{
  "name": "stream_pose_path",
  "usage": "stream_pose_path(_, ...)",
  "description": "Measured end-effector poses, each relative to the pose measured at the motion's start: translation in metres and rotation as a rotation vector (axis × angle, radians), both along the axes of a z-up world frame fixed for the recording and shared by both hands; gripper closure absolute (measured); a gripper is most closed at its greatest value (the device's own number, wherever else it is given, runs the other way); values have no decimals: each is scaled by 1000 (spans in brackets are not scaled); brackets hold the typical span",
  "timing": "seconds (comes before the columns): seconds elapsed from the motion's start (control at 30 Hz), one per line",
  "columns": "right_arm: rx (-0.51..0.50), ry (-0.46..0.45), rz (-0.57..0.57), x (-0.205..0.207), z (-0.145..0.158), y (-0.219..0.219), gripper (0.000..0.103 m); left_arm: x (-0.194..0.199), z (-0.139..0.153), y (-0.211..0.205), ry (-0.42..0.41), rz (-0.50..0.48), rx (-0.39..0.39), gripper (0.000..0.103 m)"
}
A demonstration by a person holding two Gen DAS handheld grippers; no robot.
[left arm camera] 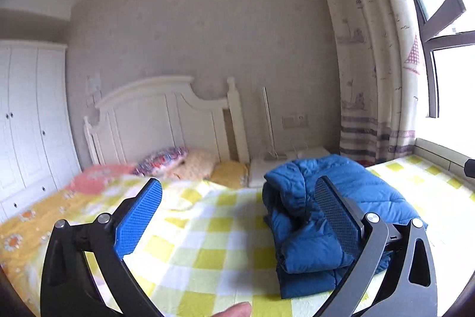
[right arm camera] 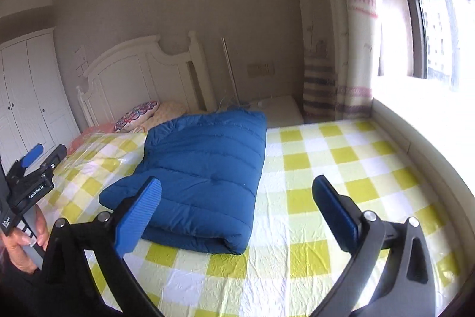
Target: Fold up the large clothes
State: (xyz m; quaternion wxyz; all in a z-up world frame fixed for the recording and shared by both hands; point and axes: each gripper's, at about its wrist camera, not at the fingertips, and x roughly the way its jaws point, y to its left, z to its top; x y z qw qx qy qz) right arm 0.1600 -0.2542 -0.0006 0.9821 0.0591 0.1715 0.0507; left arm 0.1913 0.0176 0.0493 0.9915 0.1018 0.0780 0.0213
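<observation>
A blue padded jacket (right arm camera: 204,168) lies folded into a thick rectangle on the yellow-and-white checked bed sheet (right arm camera: 326,168). In the left wrist view the jacket (left arm camera: 302,216) sits to the right, partly behind the right finger. My left gripper (left arm camera: 237,192) is open above the sheet, nothing between its blue pads. My right gripper (right arm camera: 237,192) is also open, held above the bed in front of the jacket, empty. In the right wrist view the left gripper (right arm camera: 35,159) shows at the left edge, held by a hand (right arm camera: 20,242).
A white headboard (left arm camera: 160,115) and pillows (left arm camera: 175,161) stand at the far end of the bed. A white wardrobe (left arm camera: 26,115) is at the left. A curtain (left arm camera: 374,64) and a bright window (right arm camera: 439,28) are at the right, with a white bedside table (right arm camera: 279,109) below.
</observation>
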Motion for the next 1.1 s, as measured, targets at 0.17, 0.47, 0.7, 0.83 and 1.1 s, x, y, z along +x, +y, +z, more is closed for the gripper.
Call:
stream_pose_path(0.17, -117, -48, -58, -49, -6, 35, 2, -33, -6, -27, 141, -25, 1, 4)
stream_pose_path(0.47, -138, 0, -68, -98, -37, 48, 2, -70, -55, -41, 230, 1, -38, 4)
stream_pose_path(0.7, -135, 4, -73, -116, -40, 46, 2, -90, -51, -49, 199, -29, -29, 4)
stream_pose_path(0.83, -142, -3, -79, -120, -37, 45, 2, -95, -48, -51, 194, -45, -39, 4)
stream_pose_path(1.1, -135, 6, -82, -120, -37, 44, 2, -98, -44, -51, 196, -55, -59, 4)
